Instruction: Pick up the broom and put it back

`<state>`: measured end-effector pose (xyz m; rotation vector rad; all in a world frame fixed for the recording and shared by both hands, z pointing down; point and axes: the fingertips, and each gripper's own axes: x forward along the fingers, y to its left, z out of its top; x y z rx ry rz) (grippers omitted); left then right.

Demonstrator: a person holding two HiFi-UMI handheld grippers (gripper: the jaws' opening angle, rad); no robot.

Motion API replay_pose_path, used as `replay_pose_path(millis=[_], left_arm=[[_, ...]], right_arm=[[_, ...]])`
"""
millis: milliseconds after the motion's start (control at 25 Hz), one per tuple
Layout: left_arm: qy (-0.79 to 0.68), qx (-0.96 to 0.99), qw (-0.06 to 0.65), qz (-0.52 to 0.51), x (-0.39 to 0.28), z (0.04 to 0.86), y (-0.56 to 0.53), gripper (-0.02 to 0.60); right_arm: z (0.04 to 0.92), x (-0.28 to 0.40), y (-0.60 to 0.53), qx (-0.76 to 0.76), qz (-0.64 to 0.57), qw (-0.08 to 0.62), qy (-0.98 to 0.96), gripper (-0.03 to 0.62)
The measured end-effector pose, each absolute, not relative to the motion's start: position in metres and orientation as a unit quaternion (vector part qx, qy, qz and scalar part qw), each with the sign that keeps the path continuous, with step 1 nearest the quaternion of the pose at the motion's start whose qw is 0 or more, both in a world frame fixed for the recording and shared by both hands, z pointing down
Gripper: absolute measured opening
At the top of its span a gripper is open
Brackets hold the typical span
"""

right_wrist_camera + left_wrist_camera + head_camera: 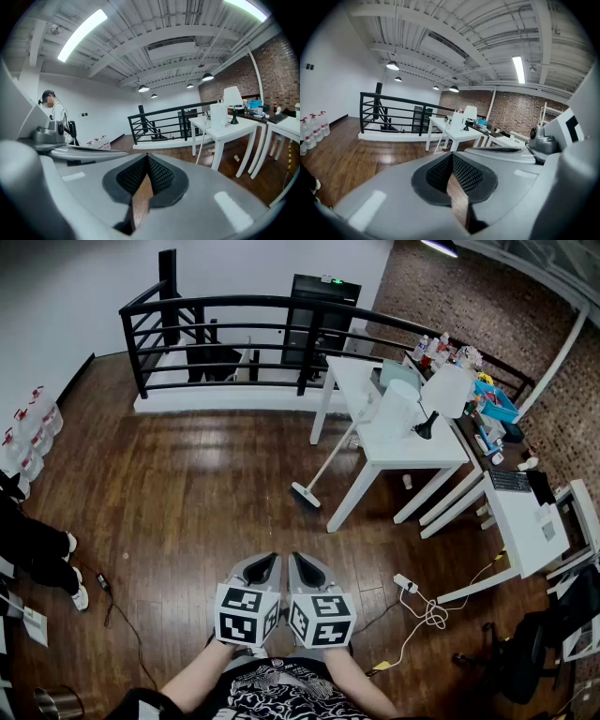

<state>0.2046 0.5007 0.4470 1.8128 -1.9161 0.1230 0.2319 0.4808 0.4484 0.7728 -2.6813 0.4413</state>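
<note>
Your left gripper [273, 558] and right gripper [295, 558] sit side by side low in the head view, over the wood floor [187, 484] and tipped a bit downward. Left gripper view: the jaws are pressed together at the tips, nothing between them, only floor showing through the slit behind. Right gripper view: same, jaws pressed together and empty. The broom [330, 460] is well ahead of both grippers. Its head rests on the floor just beside the near left leg of the white table [394, 448], and its handle leans up against the table's left edge. A black railing [234, 334] runs behind the table. A person's legs [37, 554] show at the left edge of the floor.
</note>
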Motion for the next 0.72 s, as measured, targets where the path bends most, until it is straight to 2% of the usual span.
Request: replay_pose_path(millis=[720], left_arm=[[-0.713, 0.661, 0.230, 0.045, 0.152, 0.450, 0.453, 0.005]], right_arm=[[0.440, 0.179, 0.428, 0.255, 0.154, 0.110, -0.948, 0.001]])
